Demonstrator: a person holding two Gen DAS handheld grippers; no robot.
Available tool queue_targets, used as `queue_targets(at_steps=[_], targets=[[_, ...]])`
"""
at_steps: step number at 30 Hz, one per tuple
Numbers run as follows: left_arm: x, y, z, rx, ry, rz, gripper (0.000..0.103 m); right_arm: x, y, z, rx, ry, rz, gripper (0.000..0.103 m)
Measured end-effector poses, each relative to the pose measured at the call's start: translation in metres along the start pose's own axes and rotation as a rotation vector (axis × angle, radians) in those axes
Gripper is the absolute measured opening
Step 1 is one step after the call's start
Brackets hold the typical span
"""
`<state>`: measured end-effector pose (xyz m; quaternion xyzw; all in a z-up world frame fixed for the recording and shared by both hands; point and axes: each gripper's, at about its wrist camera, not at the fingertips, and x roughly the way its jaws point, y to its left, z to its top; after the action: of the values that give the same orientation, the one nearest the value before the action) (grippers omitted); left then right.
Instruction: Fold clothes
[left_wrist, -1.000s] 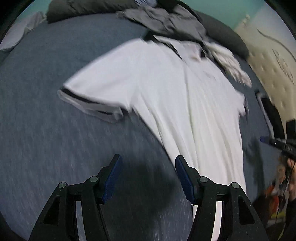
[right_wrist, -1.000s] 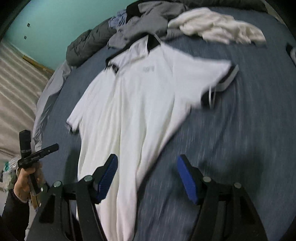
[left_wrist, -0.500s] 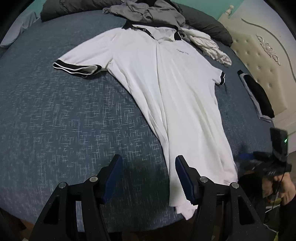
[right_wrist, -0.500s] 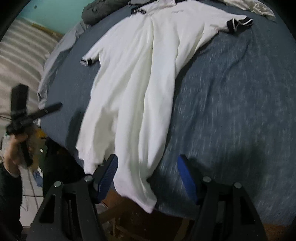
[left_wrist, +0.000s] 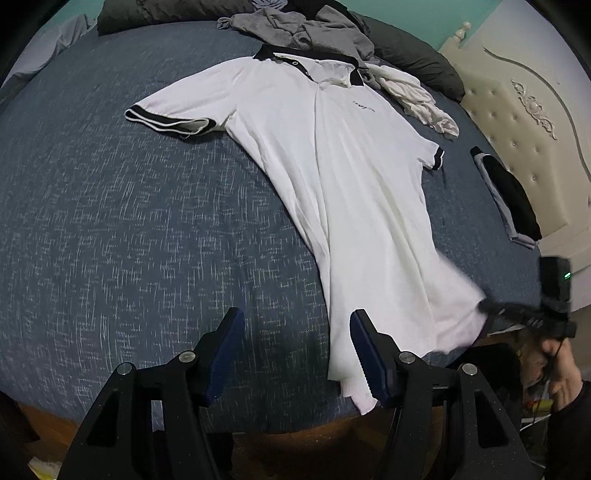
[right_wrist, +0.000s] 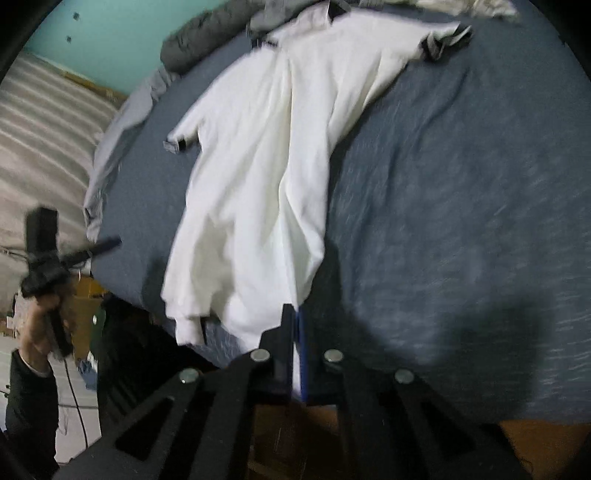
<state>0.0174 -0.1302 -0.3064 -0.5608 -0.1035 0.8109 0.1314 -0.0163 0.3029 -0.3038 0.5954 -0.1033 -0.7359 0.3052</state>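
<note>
White polo shirt (left_wrist: 343, 177) with a black collar and black-banded sleeves is spread face up on the blue bedspread (left_wrist: 122, 221), its collar toward the far pile of clothes and its hem reaching the near edge of the bed, where a corner hangs over. At the left of the left wrist view, one sleeve is seen lying flat on the bedspread, and bare bedspread is seen below it. The left gripper (left_wrist: 297, 354) is held above the near edge with its blue pads set wide apart; nothing is gripped, and only the right pad overlaps the hem in the view. Farther right, a grey garment (left_wrist: 306, 29) and a crumpled white garment (left_wrist: 417, 99) are seen by the collar, and a folded black garment (left_wrist: 513, 199) is laid beside the cream headboard (left_wrist: 532, 122). In the right wrist view, the right gripper (right_wrist: 295, 332) is seen with its pads brought together on the hem's corner, white cloth being pinched between them.
</note>
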Motion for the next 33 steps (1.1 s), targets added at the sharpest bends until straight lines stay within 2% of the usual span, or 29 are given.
queue_targets(at_steps=[5,9,16,23,24,26,27,30,33], targets=[[0.010,-0.006,-0.007,0.015,0.030,-0.010,0.063,-0.052,-0.021,0.015,0.023,-0.106,-0.053,0.002],[0.025,-0.015,-0.012,0.027,0.058,-0.023,0.063,-0.081,-0.052,0.017,0.068,-0.147,-0.116,0.002],[0.060,-0.022,-0.016,0.003,0.107,-0.047,0.063,-0.104,-0.085,0.016,0.117,-0.186,-0.184,0.001],[0.090,-0.032,-0.024,0.013,0.154,-0.069,0.062,-0.106,-0.088,0.009,0.127,-0.185,-0.180,0.001],[0.092,-0.033,-0.025,0.019,0.155,-0.074,0.053,-0.105,-0.087,0.008,0.125,-0.183,-0.180,0.001],[0.094,-0.036,-0.028,0.046,0.160,-0.079,0.024,-0.104,-0.085,0.009,0.124,-0.180,-0.180,0.001],[0.095,-0.038,-0.029,0.057,0.166,-0.088,0.003,-0.104,-0.083,0.009,0.121,-0.180,-0.182,0.001],[0.085,-0.038,-0.029,0.086,0.167,-0.123,0.002,-0.107,-0.080,0.011,0.118,-0.184,-0.177,0.001],[0.054,-0.029,-0.019,0.109,0.121,-0.138,0.002,-0.110,-0.075,0.011,0.101,-0.185,-0.174,0.001]])
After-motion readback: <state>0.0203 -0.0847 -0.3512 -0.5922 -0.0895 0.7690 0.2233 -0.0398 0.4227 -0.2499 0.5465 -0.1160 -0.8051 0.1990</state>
